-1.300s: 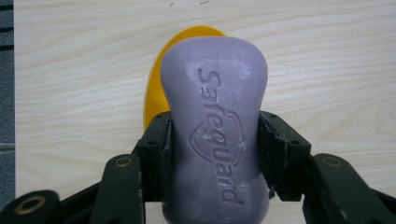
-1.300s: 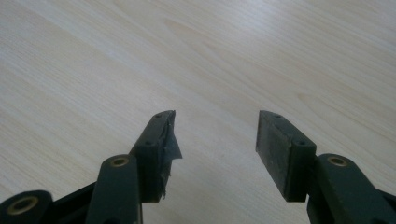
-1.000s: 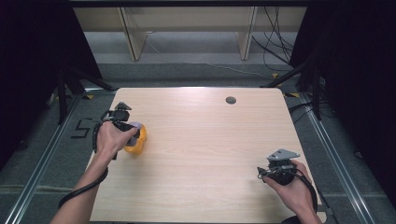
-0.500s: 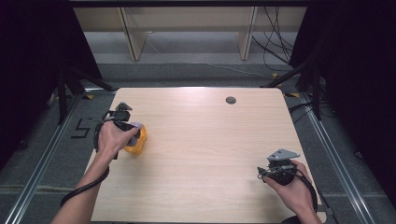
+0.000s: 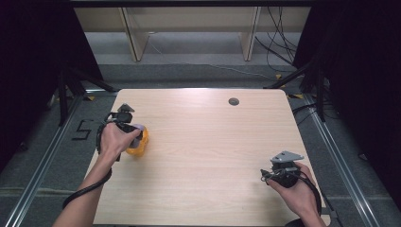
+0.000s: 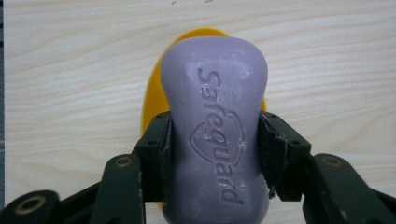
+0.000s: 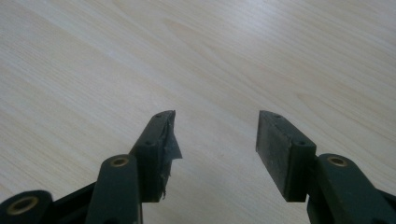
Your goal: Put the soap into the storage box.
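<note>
The left gripper [image 6: 215, 154] has its jaws clamped on the waist of a purple soap bar [image 6: 215, 126], whose long axis runs straight out between them, directly above a yellow dish [image 5: 138, 142] on the tabletop [image 5: 203, 156]. Well apart, the right gripper [image 7: 217, 149] hangs with jaws spread and empty.

The purple soap bar [image 6: 215, 135] reads "Safeguard".

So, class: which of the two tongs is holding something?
The left tongs, shut on the purple soap bar over the yellow dish; the right tongs gape over bare table.
</note>
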A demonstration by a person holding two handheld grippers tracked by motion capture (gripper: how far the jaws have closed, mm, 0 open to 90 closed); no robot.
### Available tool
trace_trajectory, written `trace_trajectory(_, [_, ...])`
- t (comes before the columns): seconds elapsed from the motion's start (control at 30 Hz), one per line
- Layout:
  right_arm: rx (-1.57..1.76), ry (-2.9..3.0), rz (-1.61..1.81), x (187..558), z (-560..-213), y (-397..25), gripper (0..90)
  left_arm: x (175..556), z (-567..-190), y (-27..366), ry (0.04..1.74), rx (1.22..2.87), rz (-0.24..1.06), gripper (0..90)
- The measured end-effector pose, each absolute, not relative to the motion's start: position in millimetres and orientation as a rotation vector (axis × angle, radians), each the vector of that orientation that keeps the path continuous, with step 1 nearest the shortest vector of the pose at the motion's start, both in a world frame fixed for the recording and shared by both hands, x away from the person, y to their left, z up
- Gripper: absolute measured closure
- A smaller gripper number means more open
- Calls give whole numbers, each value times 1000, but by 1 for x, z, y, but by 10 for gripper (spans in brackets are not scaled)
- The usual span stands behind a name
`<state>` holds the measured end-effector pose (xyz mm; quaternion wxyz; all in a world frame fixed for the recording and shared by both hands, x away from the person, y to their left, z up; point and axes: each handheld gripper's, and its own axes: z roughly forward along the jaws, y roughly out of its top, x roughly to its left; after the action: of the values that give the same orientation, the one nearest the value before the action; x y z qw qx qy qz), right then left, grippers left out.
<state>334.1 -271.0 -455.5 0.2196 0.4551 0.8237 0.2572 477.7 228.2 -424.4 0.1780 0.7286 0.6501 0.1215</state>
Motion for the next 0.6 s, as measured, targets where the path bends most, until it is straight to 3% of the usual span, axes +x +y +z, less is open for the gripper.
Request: trace_trajectory(0.6, [1285,2279,714,334,-455,-270,475,482,-436,226,1846,2077,331,490])
